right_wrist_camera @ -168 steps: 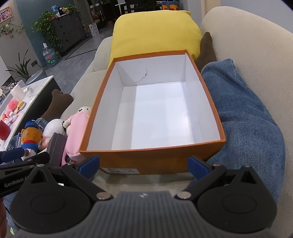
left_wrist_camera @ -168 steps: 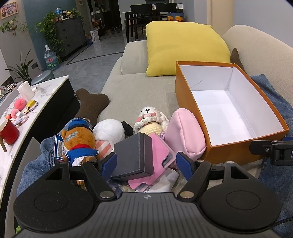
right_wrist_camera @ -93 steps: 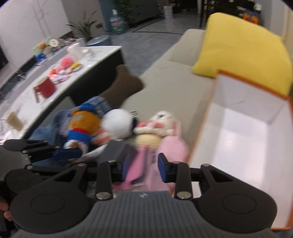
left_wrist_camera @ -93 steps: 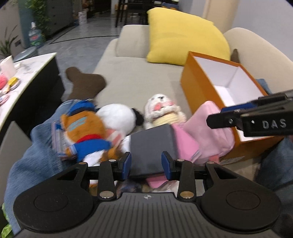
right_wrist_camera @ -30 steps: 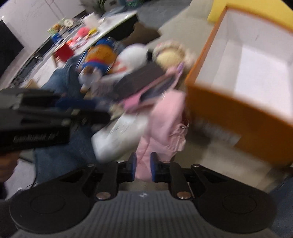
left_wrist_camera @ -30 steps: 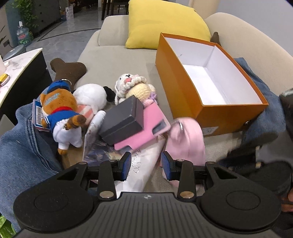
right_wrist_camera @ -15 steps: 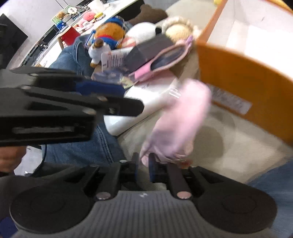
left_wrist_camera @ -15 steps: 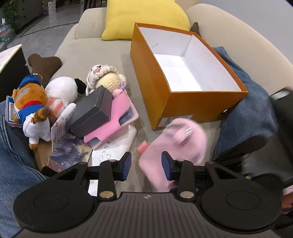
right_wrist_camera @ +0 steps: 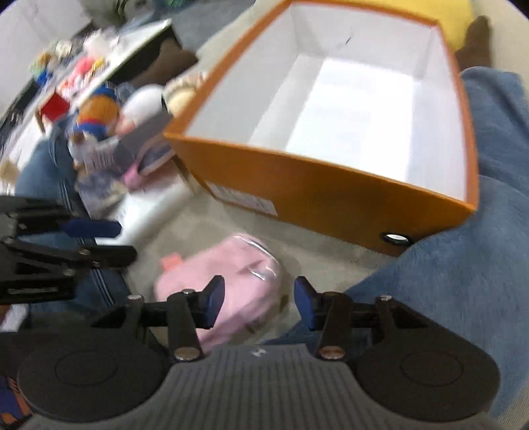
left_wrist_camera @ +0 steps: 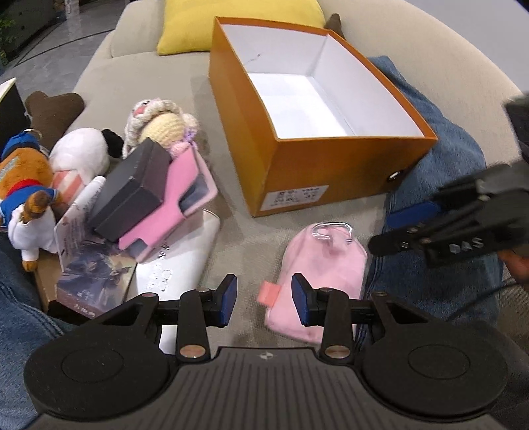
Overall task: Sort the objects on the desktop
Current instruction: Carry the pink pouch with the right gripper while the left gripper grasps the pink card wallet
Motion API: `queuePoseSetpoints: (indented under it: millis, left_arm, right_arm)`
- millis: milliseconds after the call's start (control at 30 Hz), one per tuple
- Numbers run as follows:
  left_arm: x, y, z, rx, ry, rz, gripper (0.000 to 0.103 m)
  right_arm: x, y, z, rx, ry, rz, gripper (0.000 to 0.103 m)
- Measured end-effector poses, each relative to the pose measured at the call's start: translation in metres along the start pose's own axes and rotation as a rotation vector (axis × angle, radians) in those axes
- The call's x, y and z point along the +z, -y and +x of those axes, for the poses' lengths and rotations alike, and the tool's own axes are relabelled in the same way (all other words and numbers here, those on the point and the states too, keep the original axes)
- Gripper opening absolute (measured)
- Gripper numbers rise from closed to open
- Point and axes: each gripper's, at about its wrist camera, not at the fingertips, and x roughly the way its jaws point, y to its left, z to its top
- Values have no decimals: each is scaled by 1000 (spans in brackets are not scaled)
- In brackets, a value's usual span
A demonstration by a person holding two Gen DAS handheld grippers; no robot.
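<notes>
A pink pouch [left_wrist_camera: 317,268] [right_wrist_camera: 231,274] lies flat on the beige sofa in front of the orange box [left_wrist_camera: 297,172] [right_wrist_camera: 314,188], whose white inside is bare. My right gripper [right_wrist_camera: 258,302] hovers just above the pouch with its jaws opening; the pads stand clear of the fabric. It also shows at the right of the left wrist view as the right gripper [left_wrist_camera: 446,228]. My left gripper [left_wrist_camera: 263,299] is open over the pouch's near end and grips nothing. A pile lies to the left: dark grey box [left_wrist_camera: 132,188], pink case [left_wrist_camera: 178,198], crochet doll [left_wrist_camera: 158,122], white plush [left_wrist_camera: 82,155], bear plush [left_wrist_camera: 23,185].
A white booklet [left_wrist_camera: 178,261] and a printed card [left_wrist_camera: 96,268] lie under the pile. Blue denim [left_wrist_camera: 439,142] lies right of the box, a yellow cushion [left_wrist_camera: 231,20] behind it, a brown bone-shaped cushion [left_wrist_camera: 53,109] far left. A cluttered white table [right_wrist_camera: 66,76] stands beyond the sofa.
The right gripper carried the pink pouch from the pile to the spot in front of the box, then let go; the pouch now rests on the sofa. The left gripper drifted right.
</notes>
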Motion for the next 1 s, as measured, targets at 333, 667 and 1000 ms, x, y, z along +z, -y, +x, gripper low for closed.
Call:
queuePoseSetpoints:
  millis: [333, 667, 1000]
  left_arm:
    - [1, -10, 17, 17, -68, -53, 42]
    - [18, -15, 12, 125, 3, -4, 42]
    - [32, -3, 7, 187, 68, 117, 46]
  right_arm:
    - [13, 14, 52, 118, -146, -42, 54]
    - [8, 26, 53, 218, -146, 74, 43]
    - [-2, -15, -30, -136, 107, -156, 41]
